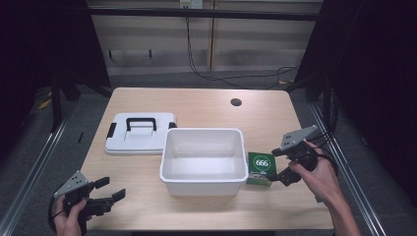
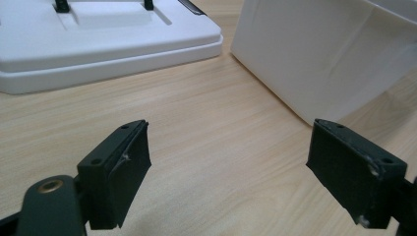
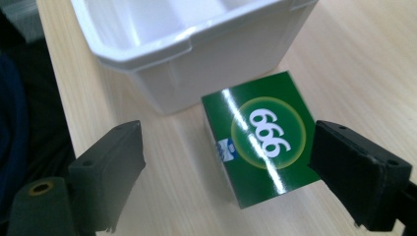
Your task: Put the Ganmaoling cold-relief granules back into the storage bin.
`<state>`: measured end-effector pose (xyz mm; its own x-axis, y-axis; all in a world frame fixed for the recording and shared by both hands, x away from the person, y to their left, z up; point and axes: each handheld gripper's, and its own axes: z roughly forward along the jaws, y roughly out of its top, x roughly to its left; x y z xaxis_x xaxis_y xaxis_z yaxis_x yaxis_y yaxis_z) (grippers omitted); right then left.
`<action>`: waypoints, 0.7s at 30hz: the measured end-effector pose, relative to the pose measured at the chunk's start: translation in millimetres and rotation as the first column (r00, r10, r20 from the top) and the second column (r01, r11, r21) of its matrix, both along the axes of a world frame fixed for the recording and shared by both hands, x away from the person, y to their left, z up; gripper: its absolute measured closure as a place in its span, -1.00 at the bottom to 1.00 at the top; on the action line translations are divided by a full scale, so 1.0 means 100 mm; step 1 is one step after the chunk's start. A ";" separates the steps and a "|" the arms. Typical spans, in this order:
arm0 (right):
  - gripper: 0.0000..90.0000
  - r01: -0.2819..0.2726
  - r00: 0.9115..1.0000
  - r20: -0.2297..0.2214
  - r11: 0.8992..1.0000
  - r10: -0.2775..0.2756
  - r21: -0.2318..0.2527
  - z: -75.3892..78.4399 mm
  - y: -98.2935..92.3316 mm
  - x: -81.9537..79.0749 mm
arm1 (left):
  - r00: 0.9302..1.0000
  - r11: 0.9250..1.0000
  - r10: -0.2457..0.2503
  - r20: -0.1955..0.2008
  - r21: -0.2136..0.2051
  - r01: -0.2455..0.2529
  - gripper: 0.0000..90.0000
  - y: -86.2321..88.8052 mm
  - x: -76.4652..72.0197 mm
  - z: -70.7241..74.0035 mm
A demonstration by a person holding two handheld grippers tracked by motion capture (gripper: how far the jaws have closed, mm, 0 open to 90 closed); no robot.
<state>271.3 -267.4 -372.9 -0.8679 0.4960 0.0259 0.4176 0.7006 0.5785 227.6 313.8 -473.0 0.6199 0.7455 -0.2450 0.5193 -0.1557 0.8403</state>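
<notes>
A person at a pale wooden worktop (image 1: 206,105) brings the right gripper (image 1: 284,167) up to a small green box (image 1: 260,168) marked 666, its jaws spread wide and empty, one on each side of the box but touching neither; the box lies flat, label up, just beside the right-hand wall of the white tub (image 1: 203,156) that stands at the middle of the worktop, and in the right gripper view the green box (image 3: 263,135) sits just ahead of and between the two black jaws, with the tub's rim (image 3: 162,46) close behind it; its longer side looks to run along the tub's wall, though the box is close to square and that is hard to call; the right hand (image 1: 317,174) is plainly the nearer one, so the pick looks to be its job, a short reach forward and a squeeze across the box; the tub is open and nothing can be seen inside it; its white lid (image 1: 140,132), black handle up, lies flat just to the tub's left; the left gripper (image 1: 109,190) hangs near the tub's front-left corner, well apart from the box, jaws likewise wide and holding nothing, aimed across bare wood towards the lid (image 2: 98,39) and the tub's side (image 2: 319,54).
</notes>
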 end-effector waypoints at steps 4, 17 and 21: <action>-0.72 -0.046 0.999 -0.025 0.999 0.045 -0.025 -0.02 0.07 0.05 | 1.000 1.000 0.002 -0.001 -0.003 -0.002 -0.65 0.00 0.00 0.00; -0.72 -0.129 0.989 -0.094 0.976 0.114 -0.175 0.04 0.18 0.20 | 1.000 1.000 -0.001 -0.001 -0.002 0.001 -0.65 0.00 0.00 0.00; -0.72 -0.135 0.987 -0.115 0.971 0.114 -0.197 0.04 0.19 0.25 | 1.000 1.000 -0.002 0.000 -0.002 0.002 -0.65 0.00 0.00 0.00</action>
<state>296.0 -248.2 -369.2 -0.9213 0.3879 0.0270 0.3688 0.8497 0.3769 227.7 314.2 -473.1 0.6210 0.7441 -0.2463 0.5193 -0.1552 0.8404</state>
